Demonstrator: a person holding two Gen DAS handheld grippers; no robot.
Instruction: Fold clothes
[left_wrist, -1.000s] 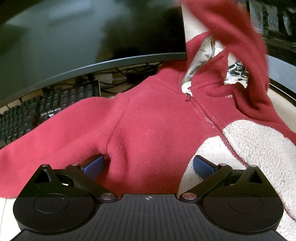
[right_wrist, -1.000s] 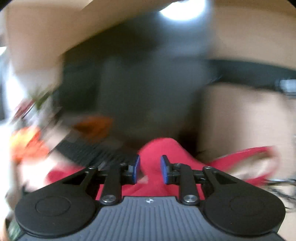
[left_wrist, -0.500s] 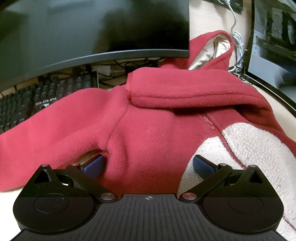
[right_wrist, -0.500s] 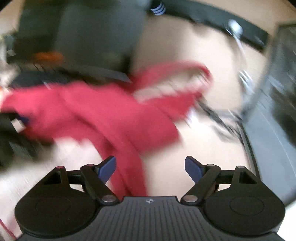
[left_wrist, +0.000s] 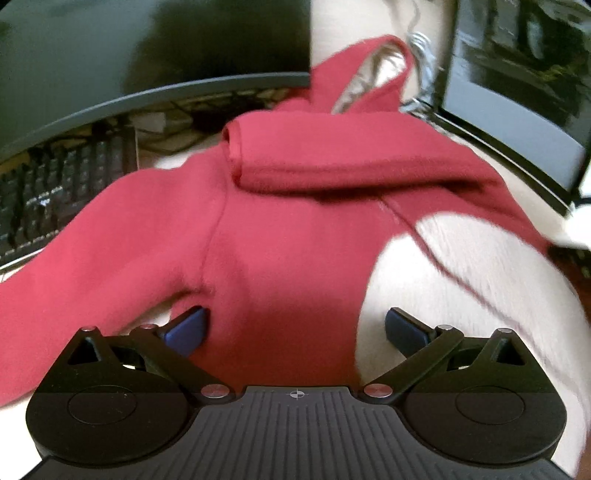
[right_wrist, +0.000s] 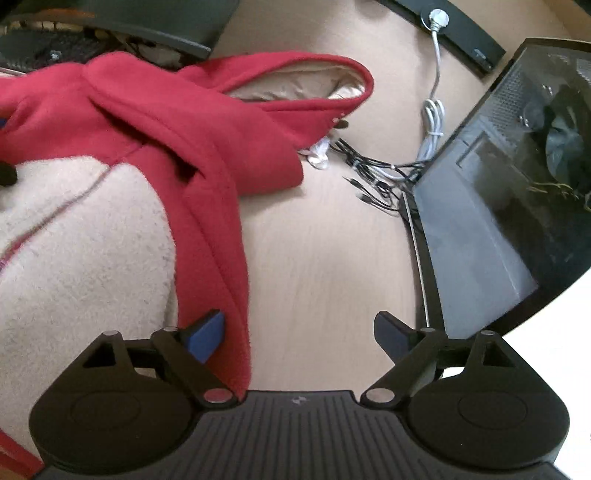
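Observation:
A red hoodie (left_wrist: 288, 240) with a cream fleece panel (left_wrist: 480, 277) lies front-up on the desk, hood (left_wrist: 362, 74) at the far end. One sleeve (left_wrist: 332, 162) is folded across the chest. My left gripper (left_wrist: 295, 328) is open over the lower body, its left pad by the armpit, the fabric unpinched. In the right wrist view the hoodie (right_wrist: 192, 122) fills the left side. My right gripper (right_wrist: 299, 336) has its jaws opening; the red side edge lies beside its left pad (right_wrist: 207, 334), and bare desk shows between the jaws.
A dark monitor (left_wrist: 110, 55) and a black keyboard (left_wrist: 55, 184) stand behind the hoodie on the left. To the right are a tangle of cables (right_wrist: 376, 166) and a glass-sided computer case (right_wrist: 517, 184). Wooden desk (right_wrist: 325, 258) shows between hoodie and case.
The raised sleeve came down and now lies across the chest. My right gripper let go of it, opened wide and swung down to the hoodie's right side. The left gripper stayed open in place.

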